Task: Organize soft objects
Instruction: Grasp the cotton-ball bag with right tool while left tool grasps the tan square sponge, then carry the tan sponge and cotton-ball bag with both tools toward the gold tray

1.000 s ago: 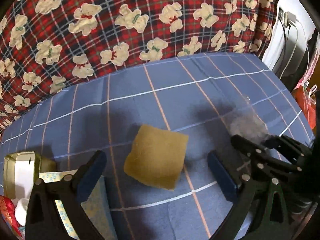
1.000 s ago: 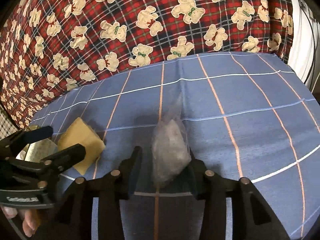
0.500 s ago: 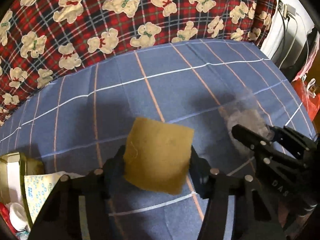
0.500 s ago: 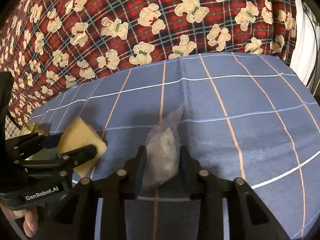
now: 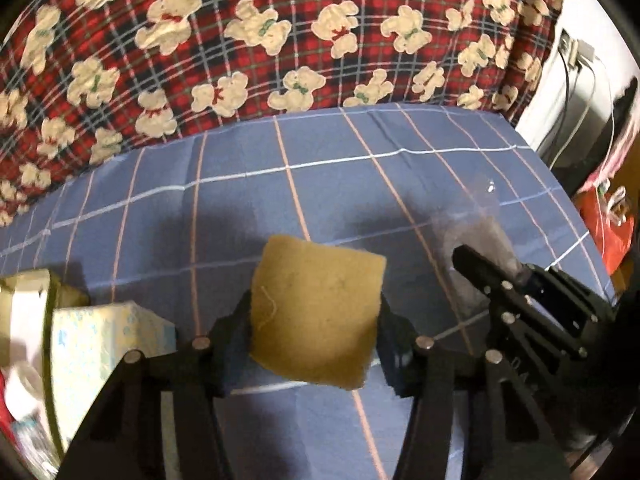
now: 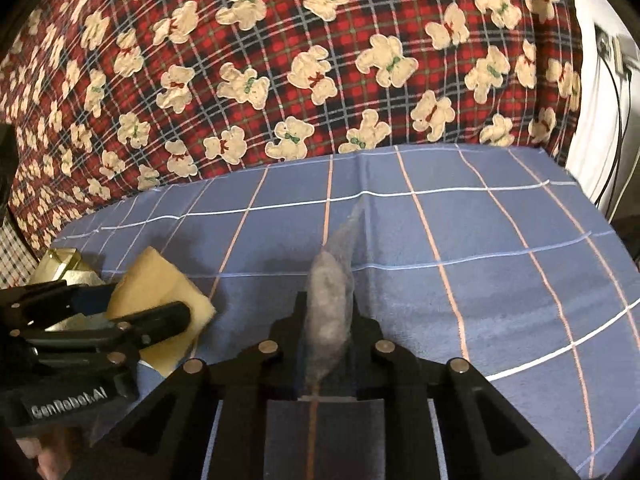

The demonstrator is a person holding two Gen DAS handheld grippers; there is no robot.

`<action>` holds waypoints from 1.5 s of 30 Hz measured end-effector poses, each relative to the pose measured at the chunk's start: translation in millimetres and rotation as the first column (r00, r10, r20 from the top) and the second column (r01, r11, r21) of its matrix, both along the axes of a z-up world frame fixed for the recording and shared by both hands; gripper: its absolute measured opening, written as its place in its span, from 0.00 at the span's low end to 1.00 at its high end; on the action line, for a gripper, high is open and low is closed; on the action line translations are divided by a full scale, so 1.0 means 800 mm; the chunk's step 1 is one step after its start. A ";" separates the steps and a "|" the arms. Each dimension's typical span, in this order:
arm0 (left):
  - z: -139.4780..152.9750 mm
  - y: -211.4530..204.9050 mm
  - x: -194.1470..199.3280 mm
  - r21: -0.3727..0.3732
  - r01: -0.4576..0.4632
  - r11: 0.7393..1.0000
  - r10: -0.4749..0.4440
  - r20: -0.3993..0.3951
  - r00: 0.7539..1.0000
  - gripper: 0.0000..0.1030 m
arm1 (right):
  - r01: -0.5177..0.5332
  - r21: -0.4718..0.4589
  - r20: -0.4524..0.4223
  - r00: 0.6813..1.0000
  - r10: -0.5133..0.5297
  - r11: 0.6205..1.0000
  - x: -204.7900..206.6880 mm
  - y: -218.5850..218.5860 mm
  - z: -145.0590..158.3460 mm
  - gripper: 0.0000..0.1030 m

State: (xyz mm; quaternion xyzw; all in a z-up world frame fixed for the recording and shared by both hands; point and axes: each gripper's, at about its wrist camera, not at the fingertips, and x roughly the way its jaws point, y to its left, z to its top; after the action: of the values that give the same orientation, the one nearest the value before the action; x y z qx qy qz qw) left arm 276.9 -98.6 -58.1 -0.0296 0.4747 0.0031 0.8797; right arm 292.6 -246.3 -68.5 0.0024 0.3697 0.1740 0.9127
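The left tongs (image 5: 316, 320) are clenched on a yellow sponge (image 5: 316, 312), one finger pressed against each side edge, and the sponge sits tilted between them above the blue checked sheet (image 5: 340, 184). In the right wrist view the same sponge (image 6: 160, 300) shows at the left, with one black finger (image 6: 160, 316) of the left tongs lying across it. The right tongs (image 6: 326, 332) are squeezed tight on a clear plastic bag of grey fluff (image 6: 330, 300); the bag is pinched thin between the pads and its empty top corner sticks up and away over the sheet.

The two tools stand close side by side, the right one filling the lower right of the left wrist view, where the bag (image 5: 480, 236) shows just beyond its tip. To the left of the sponge, near the sheet's edge, lies a pale blue patterned packet (image 5: 104, 344), and beside it an open gold-coloured tin (image 5: 28, 288) with blurred white contents. Behind the blue sheet rises a red tartan blanket printed with cream teddy bears (image 5: 280, 40). At the far right are a white wall with cables (image 5: 580, 80) and something red and orange (image 5: 612, 232), too blurred to identify.
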 end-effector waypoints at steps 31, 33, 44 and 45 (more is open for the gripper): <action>-0.006 -0.003 -0.092 0.012 -0.146 0.989 0.136 0.303 0.943 0.53 | 0.050 -0.023 0.271 0.962 -0.042 0.998 -0.063 0.001 0.035 0.17; -0.004 -0.004 -0.096 0.018 -0.146 0.989 0.132 0.331 0.934 0.53 | 0.051 -0.020 0.304 0.952 -0.042 0.999 -0.073 0.001 0.038 0.17; 0.007 -0.003 -0.120 0.038 -0.156 0.987 0.125 0.433 0.893 0.53 | 0.047 -0.021 0.383 0.923 -0.035 0.999 -0.099 0.005 0.047 0.17; 0.008 -0.003 -0.122 0.036 -0.161 0.986 0.129 0.442 0.888 0.53 | 0.048 -0.020 0.389 0.921 -0.036 0.999 -0.101 0.005 0.047 0.17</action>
State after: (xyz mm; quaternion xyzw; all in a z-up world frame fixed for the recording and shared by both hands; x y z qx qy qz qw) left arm 179.0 -100.9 -51.5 -0.0334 0.2605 0.0789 0.9617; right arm 211.6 -242.3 -30.8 -0.0377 0.1839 0.1460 0.9713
